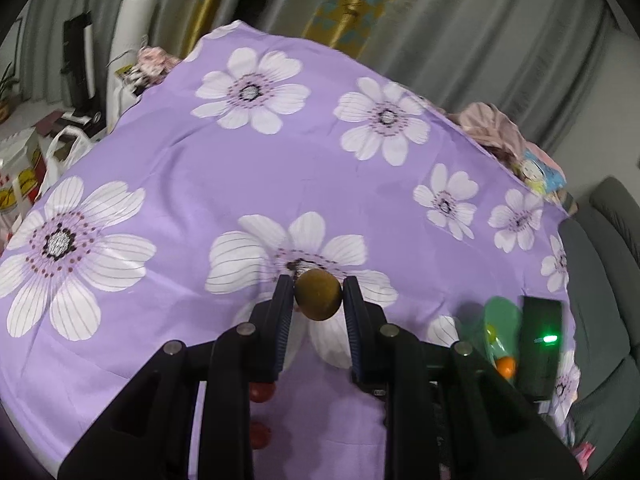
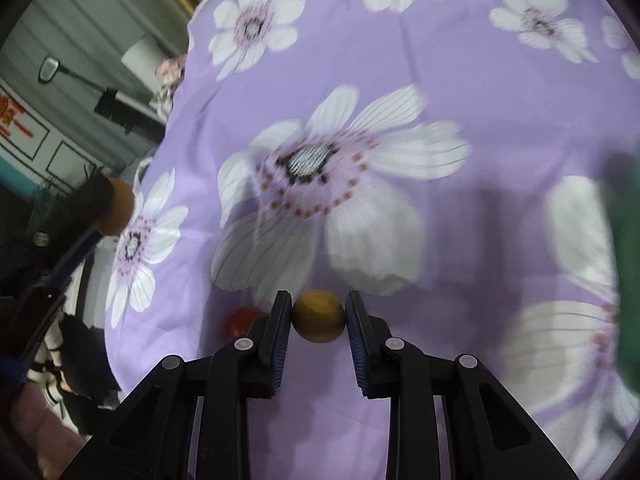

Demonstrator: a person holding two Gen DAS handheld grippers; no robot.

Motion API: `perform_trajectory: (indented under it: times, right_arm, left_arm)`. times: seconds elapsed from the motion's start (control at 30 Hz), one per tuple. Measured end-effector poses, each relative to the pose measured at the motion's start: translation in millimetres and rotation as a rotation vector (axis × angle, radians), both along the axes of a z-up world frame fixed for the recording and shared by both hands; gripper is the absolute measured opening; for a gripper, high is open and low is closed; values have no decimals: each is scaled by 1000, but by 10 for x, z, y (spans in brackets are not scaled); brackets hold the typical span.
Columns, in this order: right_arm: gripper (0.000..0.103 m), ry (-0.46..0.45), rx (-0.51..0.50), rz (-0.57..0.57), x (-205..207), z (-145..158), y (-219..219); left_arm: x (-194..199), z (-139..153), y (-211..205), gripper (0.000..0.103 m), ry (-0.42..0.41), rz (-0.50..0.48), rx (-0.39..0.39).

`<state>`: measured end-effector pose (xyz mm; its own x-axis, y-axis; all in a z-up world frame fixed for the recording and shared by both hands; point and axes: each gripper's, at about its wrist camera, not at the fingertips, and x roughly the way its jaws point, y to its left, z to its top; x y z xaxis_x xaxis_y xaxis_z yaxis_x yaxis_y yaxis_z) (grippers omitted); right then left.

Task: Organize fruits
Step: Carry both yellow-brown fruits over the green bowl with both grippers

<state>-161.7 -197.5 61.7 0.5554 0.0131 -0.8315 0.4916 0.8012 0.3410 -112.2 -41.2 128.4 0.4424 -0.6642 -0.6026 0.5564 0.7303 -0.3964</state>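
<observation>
Brown fruits sat clamped in left hand-held gripper (image 1: 318, 294) and right hand-held gripper (image 2: 318, 316), red fruits (image 1: 262, 392) left on purple cloth (image 1: 280, 168), green plate (image 1: 500, 320) near its right edge.

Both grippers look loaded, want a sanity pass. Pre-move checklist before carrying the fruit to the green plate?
1. Left gripper shut on its brown fruit, pads on both sides: ok.
2. Right gripper shut on the second brown fruit: ok.
3. Both fruits sit near the fingertips, not deep in the jaws; slip margin: cannot tell.
4. Green plate in view, an orange fruit already on it; free room: cannot tell, partly hidden.
5. Red fruits on the cloth under the left gripper, not yet sorted: not ok.
6. Black device with green light beside the plate, possible obstacle: cannot tell.
</observation>
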Motion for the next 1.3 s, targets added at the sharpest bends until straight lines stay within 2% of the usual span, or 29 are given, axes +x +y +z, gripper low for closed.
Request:
perform_trajectory:
  times: [0.2,0.4,0.53,0.63,0.77,1.07,1.3]
  right_arm:
    - [29,-74,-53,-130,-585,202,-223]
    - [29,-155,-97,-217,-842,461,-406]
    - [29,-182,-134,-290,-1049,603,-515]
    - [29,-217,-199,-349,-1253,766,-549]
    - [29,-261,-273,-423,-1503,959,-604]
    - [29,-340,-279,-466,-1821,1127,-717]
    - [29,-326,-336,-562,-2132,1153,-910]
  left_arm:
    - [-220,29,-191,25,-17,-91,-9]
    - [-407,102,-262,25,-68,-137,-19]
    - [-422,102,-252,25,-77,-117,-12]
    - [-465,121,-261,25,-90,-91,-2]
    - [-589,186,-299,25,-111,-108,-26]
    - [-936,267,-611,25,-131,-238,-37]
    - [-1177,314,-1024,25,-111,-313,-72]
